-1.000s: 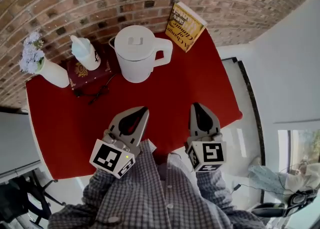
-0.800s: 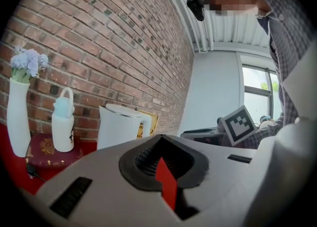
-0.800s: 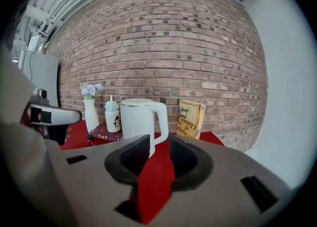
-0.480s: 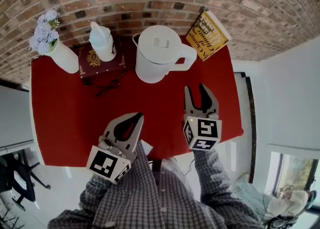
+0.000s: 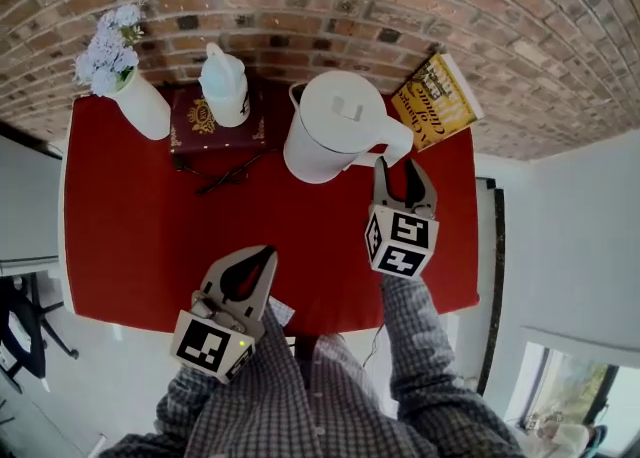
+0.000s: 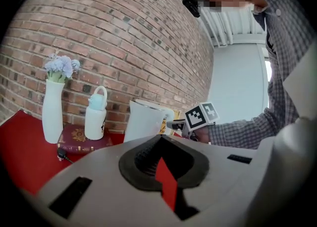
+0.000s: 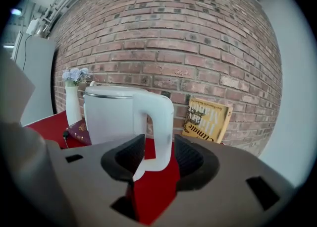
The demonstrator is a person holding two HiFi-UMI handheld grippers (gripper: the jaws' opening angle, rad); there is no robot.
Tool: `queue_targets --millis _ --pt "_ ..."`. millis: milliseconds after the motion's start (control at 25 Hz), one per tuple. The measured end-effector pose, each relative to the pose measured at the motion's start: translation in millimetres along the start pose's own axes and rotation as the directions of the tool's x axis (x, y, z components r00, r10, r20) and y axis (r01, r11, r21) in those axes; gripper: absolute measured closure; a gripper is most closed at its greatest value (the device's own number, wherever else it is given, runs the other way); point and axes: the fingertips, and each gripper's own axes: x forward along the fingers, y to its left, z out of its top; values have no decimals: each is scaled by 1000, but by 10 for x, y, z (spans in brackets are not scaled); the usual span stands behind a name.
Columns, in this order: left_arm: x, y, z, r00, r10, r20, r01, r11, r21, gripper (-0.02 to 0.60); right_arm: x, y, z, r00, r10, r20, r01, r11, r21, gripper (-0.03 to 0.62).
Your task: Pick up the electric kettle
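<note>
The white electric kettle (image 5: 335, 126) stands at the back of the red table (image 5: 130, 236), its handle (image 5: 397, 146) turned to the right. My right gripper (image 5: 401, 172) is open and its jaws have just been opening. Its fingertips (image 5: 382, 170) sit level with the handle's outer edge. In the right gripper view the handle (image 7: 159, 132) stands just ahead, between the two jaws, with no pad pressing on it. My left gripper (image 5: 256, 264) hangs shut and empty over the table's front part, far from the kettle (image 6: 143, 122).
A white vase of flowers (image 5: 140, 106) stands back left. A white bottle (image 5: 225, 86) sits on a dark red book (image 5: 190, 131), with glasses (image 5: 225, 174) in front of it. A yellow book (image 5: 435, 101) leans on the brick wall right of the kettle.
The right gripper has moved forward from the table's front up to the kettle's handle and has gone from shut to open. The left gripper has stayed near the front edge, shut.
</note>
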Motion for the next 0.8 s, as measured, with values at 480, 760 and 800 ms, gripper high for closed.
queue_targets --millis 480,760,800 --pt "-15 32 -100 994 104 -27 -105 994 -23 581 382 -81 195 999 10 53 -11 1000 23 438" --pt "-3 41 -129 989 144 -41 -145 989 -37 581 432 -133 241 993 10 121 -25 992 125 436" --pt "-6 45 -138 988 149 -45 -150 988 -38 580 435 -143 247 991 11 132 -30 989 147 433"
